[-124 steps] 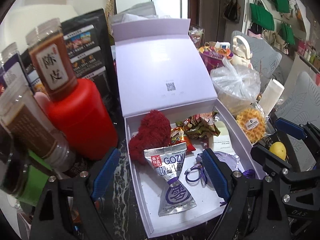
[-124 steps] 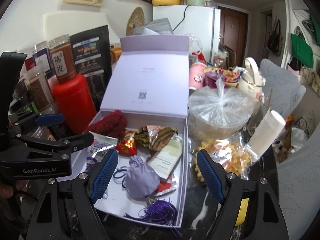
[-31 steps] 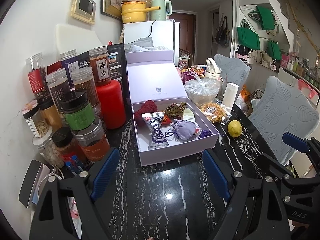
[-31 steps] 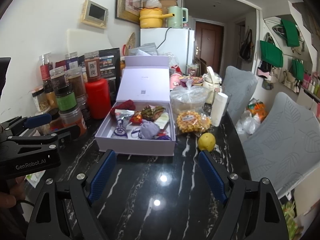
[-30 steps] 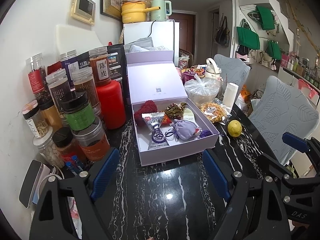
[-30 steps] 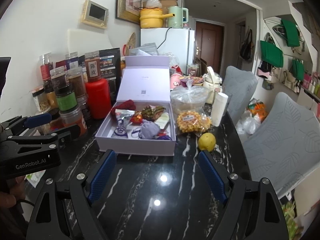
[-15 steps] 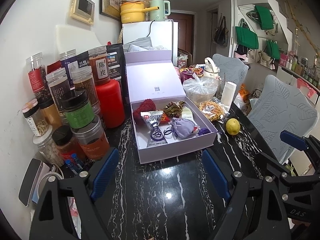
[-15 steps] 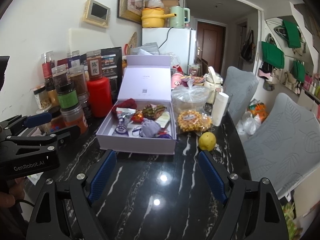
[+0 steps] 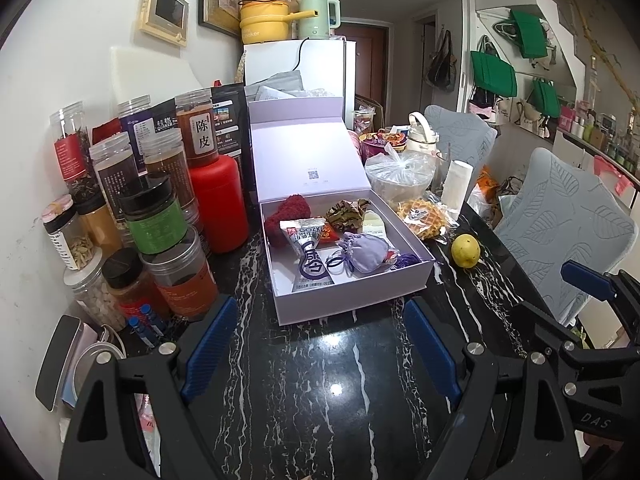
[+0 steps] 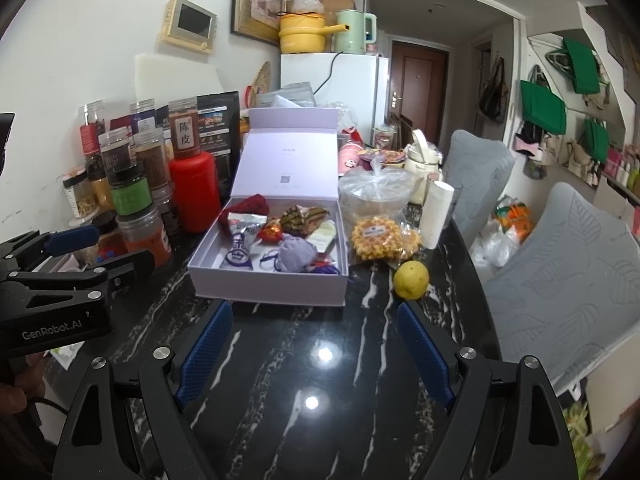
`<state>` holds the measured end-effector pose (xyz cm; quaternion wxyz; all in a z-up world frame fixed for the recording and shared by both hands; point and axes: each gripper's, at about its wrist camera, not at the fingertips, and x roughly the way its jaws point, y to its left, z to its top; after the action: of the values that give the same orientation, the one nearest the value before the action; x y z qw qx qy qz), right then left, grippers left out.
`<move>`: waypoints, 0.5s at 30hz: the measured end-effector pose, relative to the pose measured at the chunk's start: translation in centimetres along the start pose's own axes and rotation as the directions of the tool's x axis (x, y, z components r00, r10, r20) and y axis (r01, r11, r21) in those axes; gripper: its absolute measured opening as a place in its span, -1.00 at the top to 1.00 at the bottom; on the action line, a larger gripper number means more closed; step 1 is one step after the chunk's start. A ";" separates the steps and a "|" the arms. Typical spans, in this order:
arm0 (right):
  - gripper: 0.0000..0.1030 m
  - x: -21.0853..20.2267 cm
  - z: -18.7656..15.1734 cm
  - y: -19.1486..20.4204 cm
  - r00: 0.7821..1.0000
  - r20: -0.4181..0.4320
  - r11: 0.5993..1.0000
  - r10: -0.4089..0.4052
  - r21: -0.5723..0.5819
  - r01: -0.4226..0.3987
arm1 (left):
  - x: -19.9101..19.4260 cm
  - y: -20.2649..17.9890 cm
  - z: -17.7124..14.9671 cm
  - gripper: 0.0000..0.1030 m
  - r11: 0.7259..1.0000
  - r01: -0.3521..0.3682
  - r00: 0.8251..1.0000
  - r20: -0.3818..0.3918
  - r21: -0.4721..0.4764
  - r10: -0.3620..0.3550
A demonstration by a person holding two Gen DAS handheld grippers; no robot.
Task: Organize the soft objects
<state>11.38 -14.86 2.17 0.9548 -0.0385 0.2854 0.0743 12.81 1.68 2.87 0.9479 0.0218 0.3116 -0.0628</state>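
both claws spread wide and empty, left gripper (image 9: pixel 316 344) and right gripper (image 10: pixel 316 340) hovering over black marble table (image 10: pixel 320 380), lilac box (image 10: pixel 268 284) just ahead.

Open tabletop ahead of both my grippers, clutter to the sides

Ahead of my left gripper (image 9: pixel 316 344) and my right gripper (image 10: pixel 312 344), both spread wide and holding nothing, bare black marble table (image 10: pixel 320 380) runs clear up to the front wall of the lilac box (image 10: pixel 268 280), whose raised lid (image 10: pixel 288 160) blocks the way beyond it; to my left the jars (image 9: pixel 160 220) and the red canister (image 9: pixel 218 200) stand packed along the wall, and to the right of the box the lemon (image 10: pixel 411 274), the waffle pack (image 10: pixel 378 240) and the bagged tub (image 10: pixel 376 196) narrow that side, with a grey chair (image 10: pixel 560 280) at the table edge
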 end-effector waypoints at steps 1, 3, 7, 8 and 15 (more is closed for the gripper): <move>-0.66 0.0 0.0 0.0 1.000 -0.001 1.000 -0.001 0.000 0.001 | 0.0 0.0 0.0 -0.67 1.000 0.001 1.000 0.000 0.001 -0.001; -0.66 0.0 0.0 -0.1 1.000 -0.002 1.000 -0.002 0.001 0.002 | 0.0 -0.1 0.0 -0.67 1.000 0.004 1.000 -0.001 0.004 -0.004; -0.66 0.1 0.0 -0.1 1.000 -0.003 1.000 -0.002 0.001 0.002 | 0.1 -0.2 0.0 -0.67 1.000 0.009 1.000 -0.004 0.008 -0.009; -0.66 0.1 0.0 -0.1 1.000 -0.004 1.000 -0.002 0.001 0.002 | 0.1 -0.2 0.0 -0.67 1.000 0.011 1.000 -0.005 0.008 -0.011; -0.66 0.3 -0.1 -0.1 1.000 -0.008 1.000 -0.005 0.003 0.005 | 0.2 -0.3 -0.1 -0.67 1.000 0.006 1.000 -0.005 0.011 -0.006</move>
<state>11.58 -14.98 1.90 0.9539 -0.0381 0.2891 0.0712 12.93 1.40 2.67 0.9468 0.0261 0.3137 -0.0670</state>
